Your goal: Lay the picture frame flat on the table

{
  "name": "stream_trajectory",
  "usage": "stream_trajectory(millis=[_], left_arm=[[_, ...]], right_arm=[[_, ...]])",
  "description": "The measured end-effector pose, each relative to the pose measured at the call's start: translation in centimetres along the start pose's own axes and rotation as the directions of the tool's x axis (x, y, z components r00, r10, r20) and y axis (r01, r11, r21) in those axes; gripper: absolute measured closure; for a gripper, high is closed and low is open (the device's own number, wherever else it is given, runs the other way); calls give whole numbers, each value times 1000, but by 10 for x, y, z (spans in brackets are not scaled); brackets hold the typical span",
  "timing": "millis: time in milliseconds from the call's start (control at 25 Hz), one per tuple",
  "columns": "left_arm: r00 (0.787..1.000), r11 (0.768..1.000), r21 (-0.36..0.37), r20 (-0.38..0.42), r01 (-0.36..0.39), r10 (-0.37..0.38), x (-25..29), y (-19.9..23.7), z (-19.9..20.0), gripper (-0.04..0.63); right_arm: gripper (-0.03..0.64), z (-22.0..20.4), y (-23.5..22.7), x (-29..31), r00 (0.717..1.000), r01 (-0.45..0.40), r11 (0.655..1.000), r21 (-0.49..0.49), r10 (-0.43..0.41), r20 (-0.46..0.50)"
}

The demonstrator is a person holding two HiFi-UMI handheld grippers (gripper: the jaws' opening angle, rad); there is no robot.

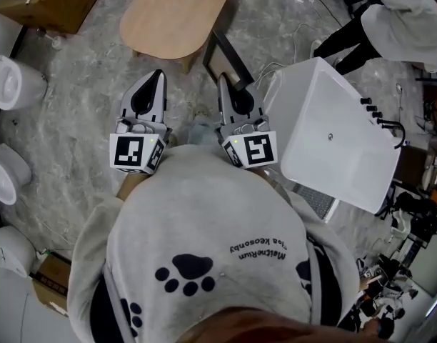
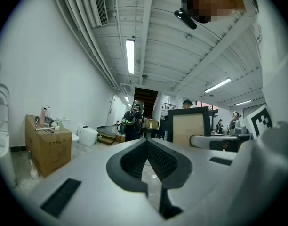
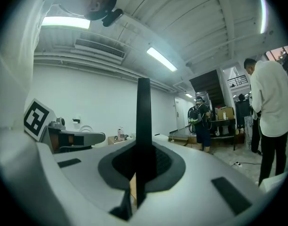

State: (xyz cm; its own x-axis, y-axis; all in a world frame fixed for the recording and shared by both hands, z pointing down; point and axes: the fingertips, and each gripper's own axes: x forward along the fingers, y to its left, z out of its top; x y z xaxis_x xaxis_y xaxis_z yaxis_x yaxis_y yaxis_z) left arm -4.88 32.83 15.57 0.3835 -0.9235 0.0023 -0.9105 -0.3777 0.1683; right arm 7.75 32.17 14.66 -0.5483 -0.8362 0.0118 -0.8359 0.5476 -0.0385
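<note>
Most of the picture frame [image 1: 230, 53] is hard to read from above: it stands nearly edge-on past the right gripper [image 1: 233, 91], its lower part hidden behind the jaws, and I cannot tell whether it touches anything below. In the right gripper view it shrinks to a thin black upright strip [image 3: 143, 121], with a sliver of tan showing low between the pads. The left gripper view gives it best: a flat tan panel inside a square black border [image 2: 191, 126], upright, its bottom cut off by the other tool.

The right gripper [image 3: 143, 147] pinches the frame's edge between its dark ribbed pads. The left gripper [image 1: 156, 77] is pressed together on nothing, its textured pads meeting at a point [image 2: 148, 142]; it is held beside the right one.

The frame is in the air, near the rounded end of the pale, smooth wooden table [image 1: 172, 13], not lying on it. A white hard-edged box [image 1: 333, 131] sits just to the right, over mottled grey floor [image 1: 68, 113]
</note>
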Motion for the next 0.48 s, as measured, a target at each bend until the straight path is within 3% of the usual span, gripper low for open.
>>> stream_trajectory(millis=[480], left_arm=[[990, 991, -9, 38, -137, 137, 79, -20, 0, 586]], right_arm=[[598, 12, -93, 45, 985, -165, 986, 10, 164, 42]])
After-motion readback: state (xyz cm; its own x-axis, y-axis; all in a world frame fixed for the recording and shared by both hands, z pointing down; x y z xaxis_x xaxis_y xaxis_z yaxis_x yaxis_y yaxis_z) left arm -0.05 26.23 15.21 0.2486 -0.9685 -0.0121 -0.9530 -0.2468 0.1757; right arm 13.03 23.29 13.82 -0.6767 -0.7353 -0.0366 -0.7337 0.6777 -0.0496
